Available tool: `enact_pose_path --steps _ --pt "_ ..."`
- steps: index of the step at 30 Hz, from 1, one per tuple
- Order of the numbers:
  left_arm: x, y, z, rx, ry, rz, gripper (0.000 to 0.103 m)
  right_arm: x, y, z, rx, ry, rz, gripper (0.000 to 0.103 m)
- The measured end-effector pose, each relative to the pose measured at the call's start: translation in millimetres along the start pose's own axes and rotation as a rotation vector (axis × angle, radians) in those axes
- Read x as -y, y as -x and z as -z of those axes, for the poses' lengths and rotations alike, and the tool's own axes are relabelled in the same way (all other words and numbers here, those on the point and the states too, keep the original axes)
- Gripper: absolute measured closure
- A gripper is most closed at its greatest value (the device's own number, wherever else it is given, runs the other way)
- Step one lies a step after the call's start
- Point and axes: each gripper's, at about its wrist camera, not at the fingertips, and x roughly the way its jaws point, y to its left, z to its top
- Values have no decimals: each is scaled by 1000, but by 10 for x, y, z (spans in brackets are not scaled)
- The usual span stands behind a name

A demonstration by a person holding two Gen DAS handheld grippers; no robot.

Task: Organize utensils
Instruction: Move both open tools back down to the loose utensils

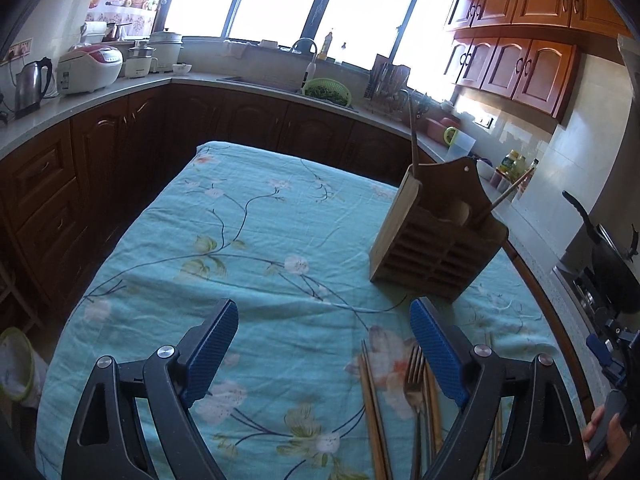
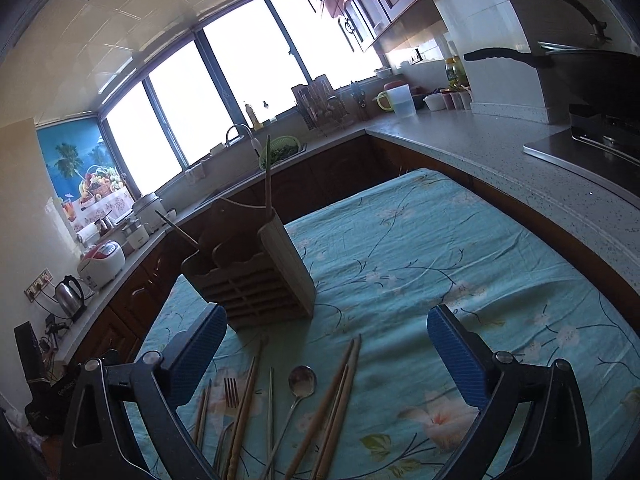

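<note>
A wooden utensil holder [image 1: 436, 236] [image 2: 256, 276] stands on the teal flowered tablecloth [image 1: 256, 240] [image 2: 420, 248], with two wooden sticks poking out of it. Loose utensils lie on the cloth in front of it: a metal fork [image 1: 414, 376] [image 2: 231, 394], a metal spoon [image 2: 302, 380] and several wooden chopsticks [image 1: 370, 400] [image 2: 340, 392]. My left gripper [image 1: 324, 352] is open and empty, above the cloth just left of the fork. My right gripper [image 2: 326, 356] is open too, hovering over the spoon and chopsticks without touching them.
Kitchen counters [image 1: 120, 88] [image 2: 500, 148] wrap around the table, carrying a kettle [image 1: 30, 84], a rice cooker [image 1: 88, 68], a sink with a green colander [image 1: 326, 92] and a stove with a black pan [image 2: 592, 76]. A hand [image 1: 600, 436] holds the other gripper at the right edge.
</note>
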Motion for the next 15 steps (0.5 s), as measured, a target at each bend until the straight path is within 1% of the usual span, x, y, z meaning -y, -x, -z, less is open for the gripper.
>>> enact_pose_path --steps 7,11,12,14,15 --pt "59 10 64 -54 -13 -9 15 105 -50 168 -53 -2 29 2" --pt "116 -58 64 -89 -43 -27 16 88 -108 201 -72 26 52 3" --pt "135 -89 66 -103 -52 -28 16 82 -123 213 -76 36 57 5" --pt "184 -153 76 -141 -80 -38 17 72 -184 226 -97 56 76 15" --pt "213 -192 87 -160 -97 -48 18 69 -227 232 -114 62 85 26"
